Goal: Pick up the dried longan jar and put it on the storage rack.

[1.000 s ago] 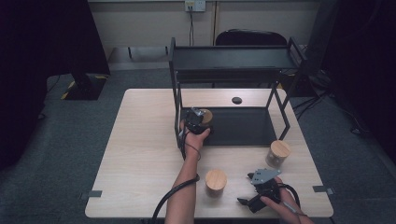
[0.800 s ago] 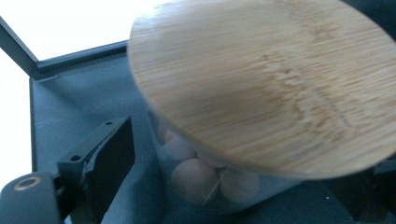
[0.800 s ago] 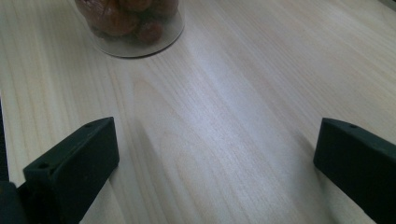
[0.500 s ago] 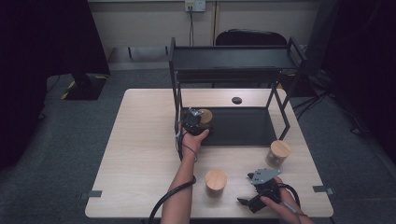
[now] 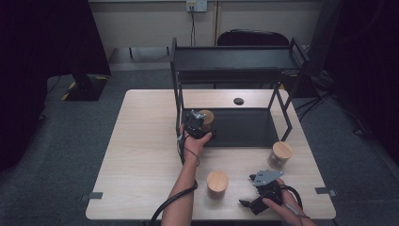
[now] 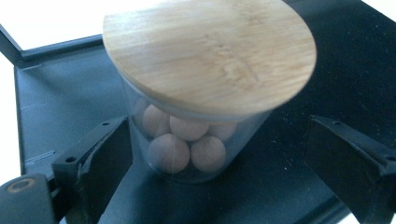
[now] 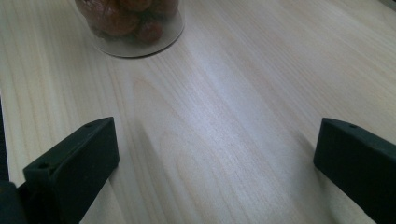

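A glass jar with a wooden lid, filled with pale round balls, stands on the black lower shelf of a rack. My left gripper straddles it. Its jaws have just been opening: the jar is between them, the right finger clearly off the glass. In the high view this left gripper sits at the shelf's front left corner beside the jar. My right gripper rests open near the table's front edge. In its own view the right gripper holds nothing, bare wood between the fingers.
A second lidded jar stands at the front middle and a third jar to the right; a jar of dark contents shows ahead of the right gripper. The black rack has a top shelf. A small black disc lies behind it.
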`<action>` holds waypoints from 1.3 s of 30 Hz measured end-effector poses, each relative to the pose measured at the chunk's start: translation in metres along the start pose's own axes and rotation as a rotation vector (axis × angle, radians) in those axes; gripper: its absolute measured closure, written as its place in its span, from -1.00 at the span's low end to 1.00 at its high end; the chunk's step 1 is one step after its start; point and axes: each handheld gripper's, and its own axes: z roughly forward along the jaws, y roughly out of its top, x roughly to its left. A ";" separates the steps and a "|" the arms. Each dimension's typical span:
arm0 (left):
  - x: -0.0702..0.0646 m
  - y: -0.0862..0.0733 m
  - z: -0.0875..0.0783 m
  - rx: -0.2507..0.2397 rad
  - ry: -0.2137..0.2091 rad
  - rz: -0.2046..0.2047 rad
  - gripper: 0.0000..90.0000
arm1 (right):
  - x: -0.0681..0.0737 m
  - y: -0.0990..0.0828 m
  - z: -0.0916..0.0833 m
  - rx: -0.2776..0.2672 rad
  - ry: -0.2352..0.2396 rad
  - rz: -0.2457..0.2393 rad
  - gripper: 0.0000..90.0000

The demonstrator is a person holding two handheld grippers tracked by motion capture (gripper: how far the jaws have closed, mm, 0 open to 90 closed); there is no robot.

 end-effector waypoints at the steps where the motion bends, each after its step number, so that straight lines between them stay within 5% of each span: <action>1: 0.000 0.000 -0.001 -0.002 -0.002 -0.001 -0.82 | 0.000 0.000 0.000 0.000 0.000 0.000 -1.00; 39: -0.008 -0.015 -0.025 -0.015 -0.112 0.014 -0.85 | 0.000 0.000 0.000 0.000 0.000 0.000 -1.00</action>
